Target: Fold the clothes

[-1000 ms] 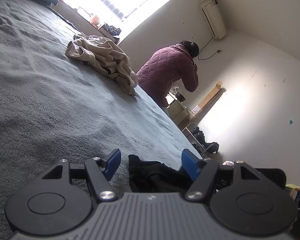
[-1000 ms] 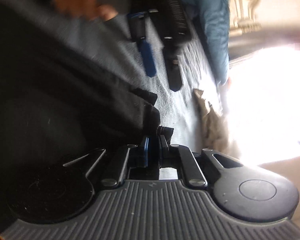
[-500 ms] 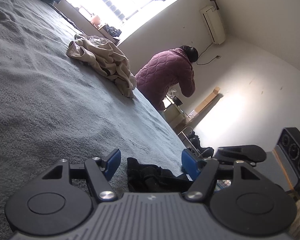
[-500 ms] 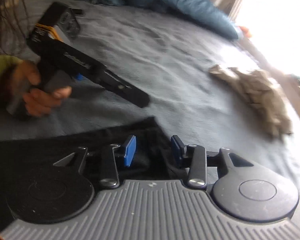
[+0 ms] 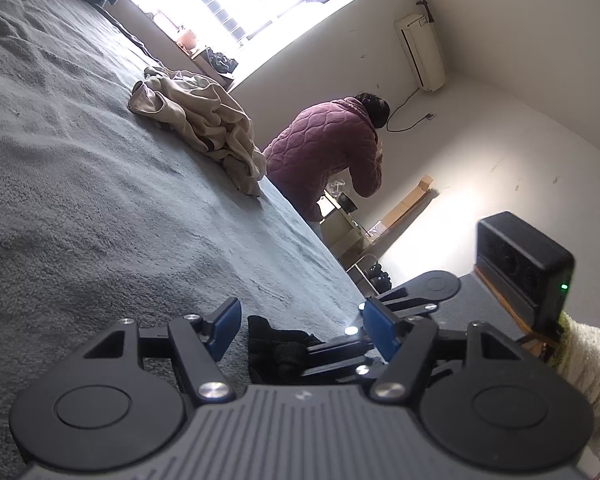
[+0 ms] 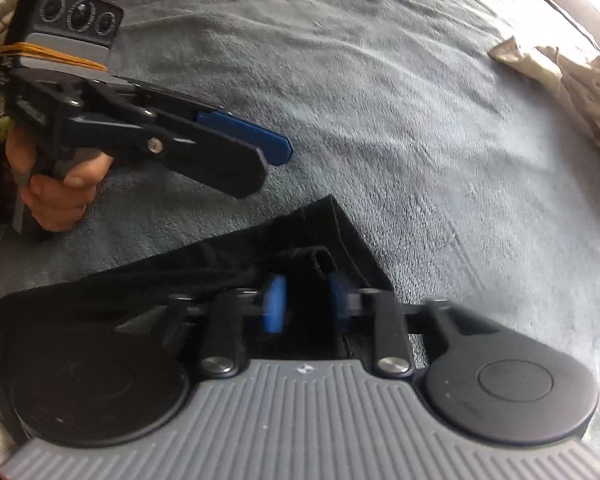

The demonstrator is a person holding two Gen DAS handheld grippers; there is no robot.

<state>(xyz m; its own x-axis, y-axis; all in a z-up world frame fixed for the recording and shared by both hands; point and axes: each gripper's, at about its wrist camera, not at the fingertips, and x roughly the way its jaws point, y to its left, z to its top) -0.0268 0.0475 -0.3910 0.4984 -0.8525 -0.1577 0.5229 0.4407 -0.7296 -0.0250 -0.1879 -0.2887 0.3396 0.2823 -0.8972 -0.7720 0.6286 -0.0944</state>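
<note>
Closing right gripper over black garment, fabric between pads; left gripper spread wide, ungrasping, beige garment far ahead.

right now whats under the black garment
The grey blanket shows all round the black garment and seems to run beneath it. Whether anything else lies under it is hidden by the cloth.

Your right gripper's blue pads are motion-blurred, closing around a fold of the black fabric garment; whether they press on it is unclear. Its body hides the garment's near part. The crumpled beige cloth is cut off at the right edge.
</note>
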